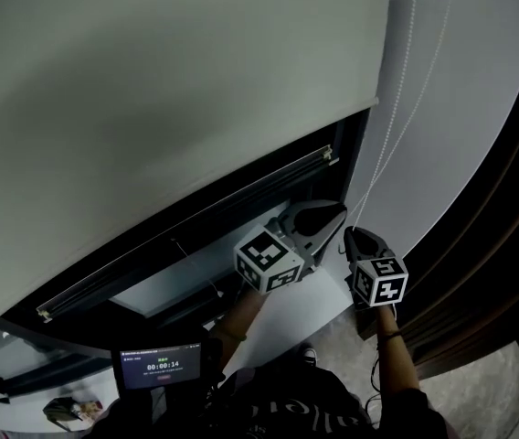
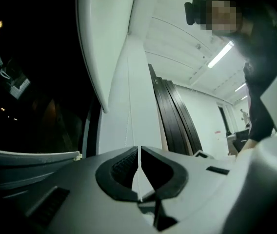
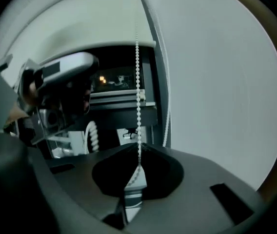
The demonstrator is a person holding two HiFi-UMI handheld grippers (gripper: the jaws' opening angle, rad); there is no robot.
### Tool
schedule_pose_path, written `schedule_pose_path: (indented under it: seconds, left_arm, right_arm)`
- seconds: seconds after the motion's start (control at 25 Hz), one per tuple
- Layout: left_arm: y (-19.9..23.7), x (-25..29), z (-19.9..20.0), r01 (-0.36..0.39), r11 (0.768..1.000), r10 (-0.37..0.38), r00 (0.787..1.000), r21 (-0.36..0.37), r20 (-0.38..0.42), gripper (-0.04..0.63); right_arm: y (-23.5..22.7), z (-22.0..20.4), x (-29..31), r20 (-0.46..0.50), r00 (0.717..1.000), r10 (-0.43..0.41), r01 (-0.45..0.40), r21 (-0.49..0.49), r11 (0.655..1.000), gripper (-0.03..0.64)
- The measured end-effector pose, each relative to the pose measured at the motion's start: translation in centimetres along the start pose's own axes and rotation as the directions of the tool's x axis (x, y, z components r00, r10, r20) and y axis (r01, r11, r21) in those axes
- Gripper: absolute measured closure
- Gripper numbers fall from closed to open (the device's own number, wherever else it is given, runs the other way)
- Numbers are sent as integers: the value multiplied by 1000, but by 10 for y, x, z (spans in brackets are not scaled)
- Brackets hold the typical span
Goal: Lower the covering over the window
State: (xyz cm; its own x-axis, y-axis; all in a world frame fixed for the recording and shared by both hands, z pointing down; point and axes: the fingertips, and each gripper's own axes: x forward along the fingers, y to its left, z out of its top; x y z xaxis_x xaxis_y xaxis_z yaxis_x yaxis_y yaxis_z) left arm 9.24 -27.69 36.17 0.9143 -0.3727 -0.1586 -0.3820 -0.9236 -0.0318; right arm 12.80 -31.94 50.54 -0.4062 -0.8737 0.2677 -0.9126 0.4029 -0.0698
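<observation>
A pale roller blind (image 1: pixel 150 90) covers most of the dark window; its bottom bar (image 1: pixel 186 219) hangs above a strip of bare glass. A white bead chain (image 1: pixel 397 90) runs down the wall beside the frame. My left gripper (image 1: pixel 340 210) and right gripper (image 1: pixel 351 236) meet at the chain's lower end, the left slightly higher. In the left gripper view the left gripper (image 2: pixel 139 152) is shut on a thin strand of the chain (image 2: pixel 129 117). In the right gripper view the right gripper (image 3: pixel 138 147) is shut on the bead chain (image 3: pixel 137 82), which rises straight up.
A white wall (image 1: pixel 479 80) lies right of the window, and beyond it a stack of dark slats (image 1: pixel 506 227). A small screen with a timer (image 1: pixel 159 366) sits low at my chest. The left gripper's body (image 3: pixel 60 79) shows at the left of the right gripper view.
</observation>
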Motion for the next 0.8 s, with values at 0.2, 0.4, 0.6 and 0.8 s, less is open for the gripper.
schedule_pose_path:
  seconds: [0.2,0.4,0.6,0.8]
  left_arm:
    - [9,13,10,-39,999,39,999,-12,0,565]
    - [7,18,7,-22,1000,22,999,-14,-28,526]
    - [2,22,14,-4,1000,4,1000,-2,-31,517]
    - [-5,27,23,35,999,-35,999,14,-19,517]
  right_arm:
    - [8,-51,3,-90,996,-7,10,24,1000,597]
    - [23,-98,3,-179,984,-5,11,33,999,597]
    - [37,-141,-3,-267,964,3,18,77,997,597]
    - [46,-148,-6,-272,962,10,19,106,994,597]
